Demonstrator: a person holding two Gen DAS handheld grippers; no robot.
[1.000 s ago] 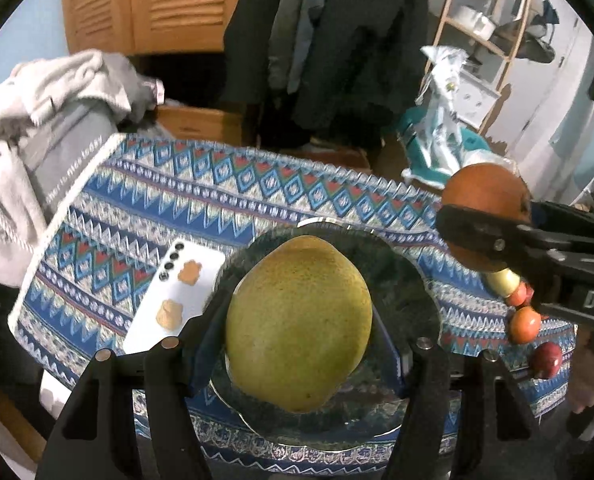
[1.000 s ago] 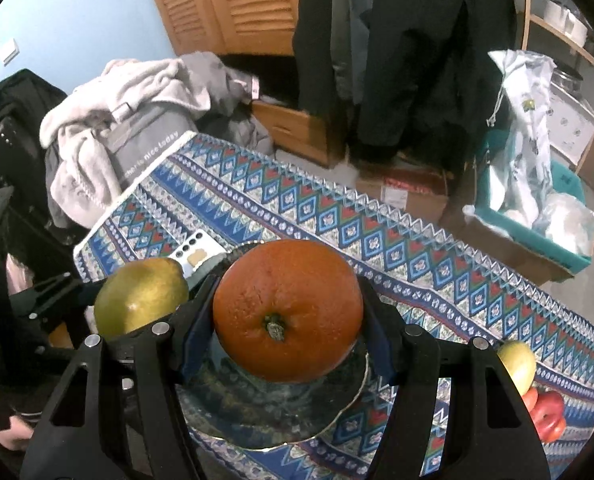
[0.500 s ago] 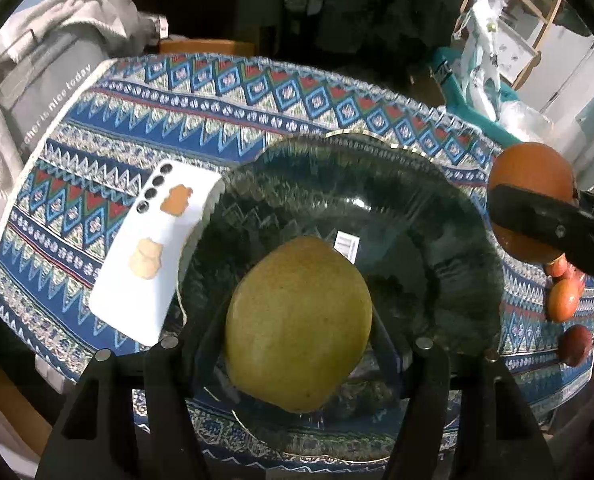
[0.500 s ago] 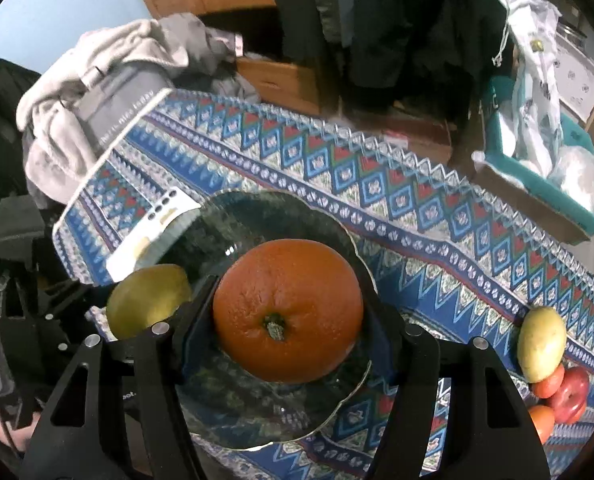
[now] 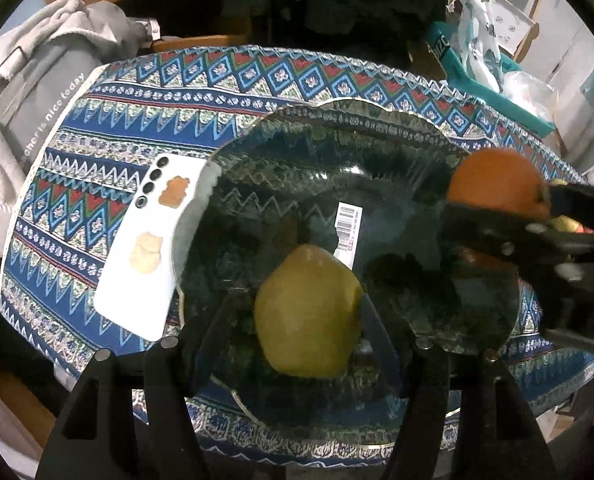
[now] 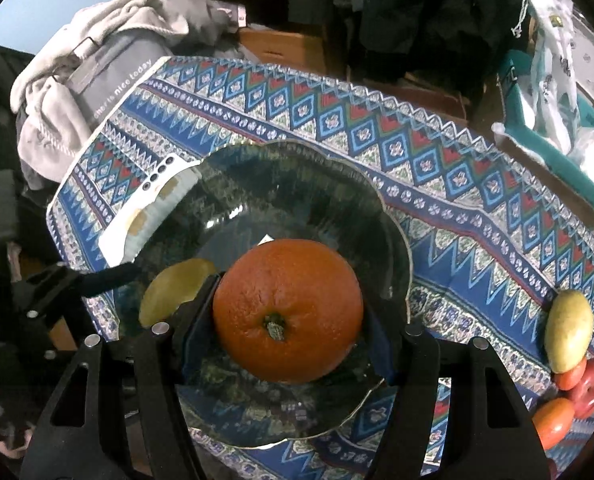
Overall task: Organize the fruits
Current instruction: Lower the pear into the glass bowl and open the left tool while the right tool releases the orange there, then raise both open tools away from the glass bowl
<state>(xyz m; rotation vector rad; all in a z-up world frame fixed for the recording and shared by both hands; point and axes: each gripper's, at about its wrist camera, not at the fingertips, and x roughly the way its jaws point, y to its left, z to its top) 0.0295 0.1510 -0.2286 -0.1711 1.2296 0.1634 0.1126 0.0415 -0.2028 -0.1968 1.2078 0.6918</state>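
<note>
Fingers first: our left gripper has its jaws spread wider than the yellow-green pear, gaps showing on both sides, and the pear sits low over the near part of the dark glass plate; whether it rests on the glass, we cannot tell. Over on our right gripper, the jaws are pinched on the orange, stem end facing us, held above the near half of that same plate. From the left wrist view we see the orange at the plate's right edge, clamped in the right gripper. A barcode sticker shows through the glass just beyond the pear. Left of the plate, touching its rim, lies a white phone, face down. Everything sits on the blue patterned tablecloth. Off to the right on the cloth we spot another pear touching a cluster of red and orange fruits. Beyond the table's left corner, a pile of grey clothes.
</note>
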